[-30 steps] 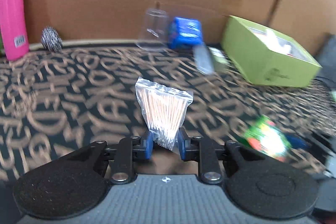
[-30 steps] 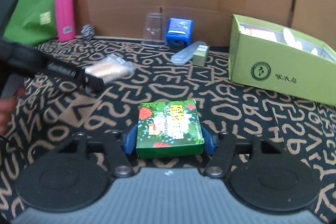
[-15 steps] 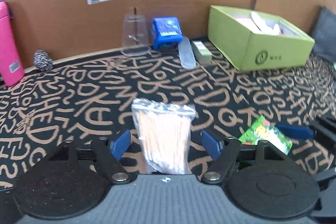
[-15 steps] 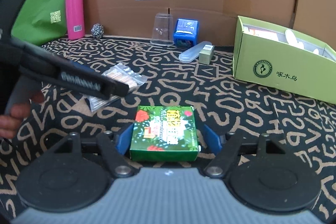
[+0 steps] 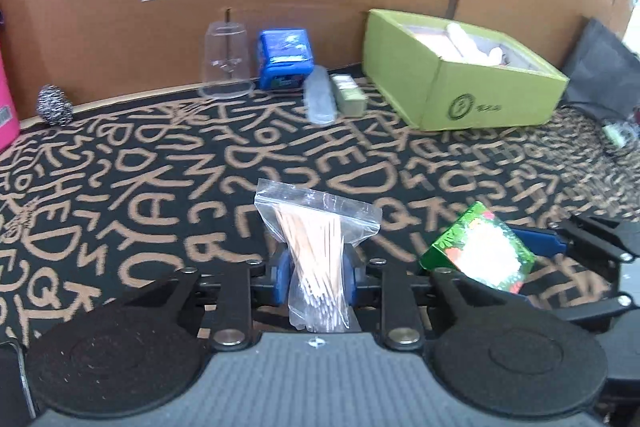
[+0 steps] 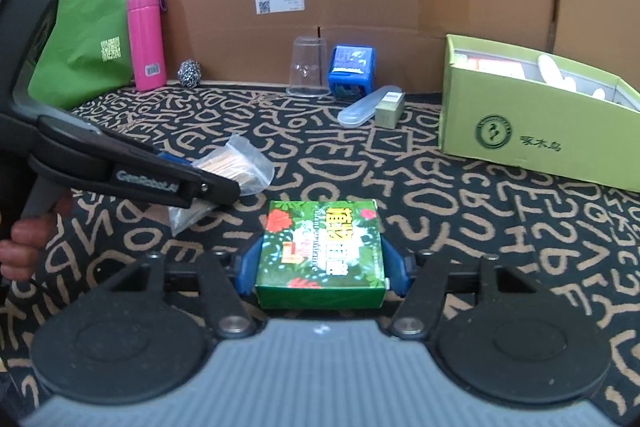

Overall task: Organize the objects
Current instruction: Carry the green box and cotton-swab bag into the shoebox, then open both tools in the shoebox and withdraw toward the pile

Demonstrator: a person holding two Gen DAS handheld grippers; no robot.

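My left gripper (image 5: 316, 277) is shut on a clear zip bag of cotton swabs (image 5: 320, 239) and holds it upright above the patterned mat. In the right wrist view the bag (image 6: 236, 167) sticks out of the left gripper (image 6: 208, 183) at the left. My right gripper (image 6: 320, 265) is shut on a green flowered box (image 6: 322, 251); the box also shows in the left wrist view (image 5: 480, 253) at the right. An open light-green cardboard box (image 6: 532, 135) with white items inside stands at the back right.
Along the cardboard back wall stand a clear cup (image 6: 310, 67), a blue box (image 6: 352, 71), a translucent case (image 6: 368, 105) and a small tan box (image 6: 390, 109). A pink bottle (image 6: 146, 39), steel scrubber (image 6: 189, 73) and green bag (image 6: 84, 23) stand back left.
The left gripper opened around the swab bag half a second ago and has shut on it again. The right gripper has kept its hold on the green box.
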